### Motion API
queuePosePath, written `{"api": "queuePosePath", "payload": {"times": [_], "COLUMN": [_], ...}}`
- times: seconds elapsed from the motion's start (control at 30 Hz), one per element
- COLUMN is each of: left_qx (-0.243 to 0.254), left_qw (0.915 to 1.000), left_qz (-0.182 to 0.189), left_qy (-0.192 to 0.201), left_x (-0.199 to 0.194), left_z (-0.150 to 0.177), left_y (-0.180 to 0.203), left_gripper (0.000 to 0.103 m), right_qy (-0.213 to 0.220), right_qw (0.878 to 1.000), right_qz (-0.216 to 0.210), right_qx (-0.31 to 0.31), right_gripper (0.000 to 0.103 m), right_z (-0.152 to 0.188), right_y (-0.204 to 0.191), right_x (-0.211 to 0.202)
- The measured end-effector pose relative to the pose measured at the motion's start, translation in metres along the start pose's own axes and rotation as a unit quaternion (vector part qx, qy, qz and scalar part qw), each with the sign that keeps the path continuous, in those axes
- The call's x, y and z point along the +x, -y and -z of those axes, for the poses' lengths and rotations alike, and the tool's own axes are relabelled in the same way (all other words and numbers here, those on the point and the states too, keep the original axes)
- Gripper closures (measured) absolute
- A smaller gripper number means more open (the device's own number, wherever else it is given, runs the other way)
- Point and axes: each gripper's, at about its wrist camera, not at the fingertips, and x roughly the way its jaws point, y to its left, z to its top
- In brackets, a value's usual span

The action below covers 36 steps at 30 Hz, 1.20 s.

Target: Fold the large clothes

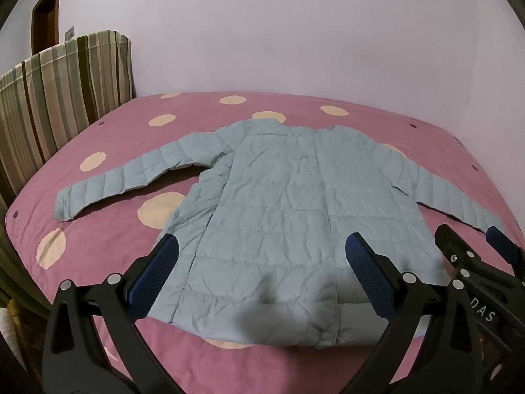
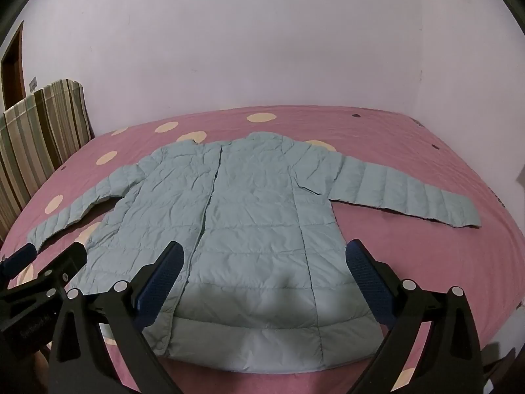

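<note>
A pale blue puffer jacket [image 1: 282, 203] is laid flat on the pink spotted bed [image 1: 108, 138], sleeves spread out. Both the left gripper [image 1: 261, 252] and right gripper [image 2: 264, 259] are held above its hem, jaws spread wide, nothing gripped.

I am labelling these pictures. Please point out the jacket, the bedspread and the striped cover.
jacket [image 1: 282, 203], left wrist view, middle of body.
bedspread [image 2: 410, 151], right wrist view, bare pink part.
striped cover [image 1: 65, 98], left wrist view, front face.

Pink dotted bed [image 1: 108, 138], lilac wall [image 1: 279, 32]
</note>
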Motion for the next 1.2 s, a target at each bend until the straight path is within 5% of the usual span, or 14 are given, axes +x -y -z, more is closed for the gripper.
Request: {"api": "queuePosePath", "payload": {"times": [1.2], "left_qx": [-0.004], "left_qw": [1.0], "left_qz": [-0.003], "left_qy": [-0.007], "left_x": [0.0013], "left_z": [0.0061], "left_y": [-0.0078], "left_gripper": [0.002], "right_qy": [0.001], "right_qw": [1.0], "right_qz": [0.0], "right_qx": [-0.001], "right_gripper": [0.005], "right_z": [-0.001], "right_y": [-0.0011], "right_x": [-0.0006]}}
